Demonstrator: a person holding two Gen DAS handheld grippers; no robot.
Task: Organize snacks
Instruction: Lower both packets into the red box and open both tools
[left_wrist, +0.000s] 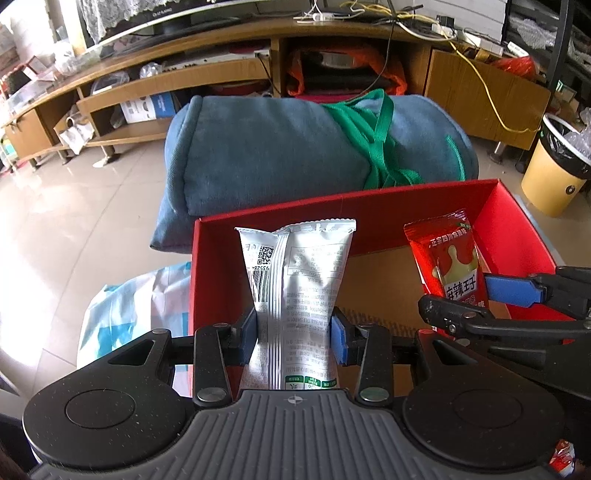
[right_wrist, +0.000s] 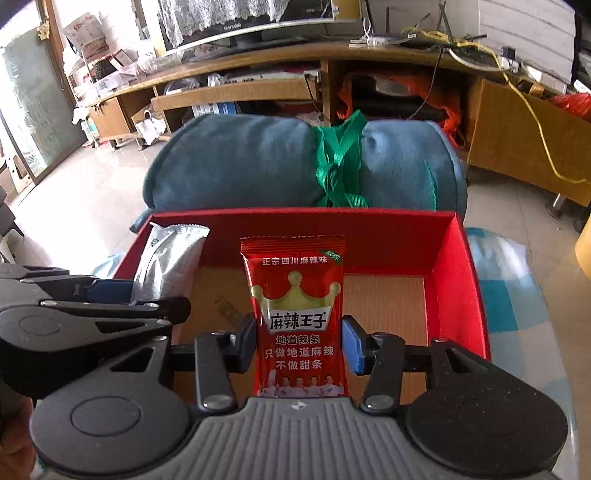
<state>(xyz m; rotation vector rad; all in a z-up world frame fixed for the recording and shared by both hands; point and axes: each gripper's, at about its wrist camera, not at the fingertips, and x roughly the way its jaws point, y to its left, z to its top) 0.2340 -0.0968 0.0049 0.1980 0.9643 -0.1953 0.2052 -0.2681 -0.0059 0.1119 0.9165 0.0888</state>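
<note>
Two snack packets are held upright over the red box (left_wrist: 388, 201), one in each gripper. The left gripper (left_wrist: 293, 339) has its blue pads (left_wrist: 339, 341) clenched on the waist of a silver packet (left_wrist: 295, 273), which pinches in where it is gripped; its barcode and printed back face the left wrist camera. This packet stands above the box's left side, near the left wall. The right gripper (right_wrist: 299, 341) is clamped on a red packet (right_wrist: 297, 314) with a gold crown and white Chinese lettering, held above the middle of the box's brown cardboard floor (right_wrist: 388, 295). In the left wrist view the red packet (left_wrist: 448, 266) stands toward the box's right wall, apart from the silver one. Just beyond the box's far edge lies a rolled blue blanket (left_wrist: 266, 147) tied with a green strap (left_wrist: 380, 140). A yellow bin (left_wrist: 554, 173) stands beyond the box's far right corner.
</note>
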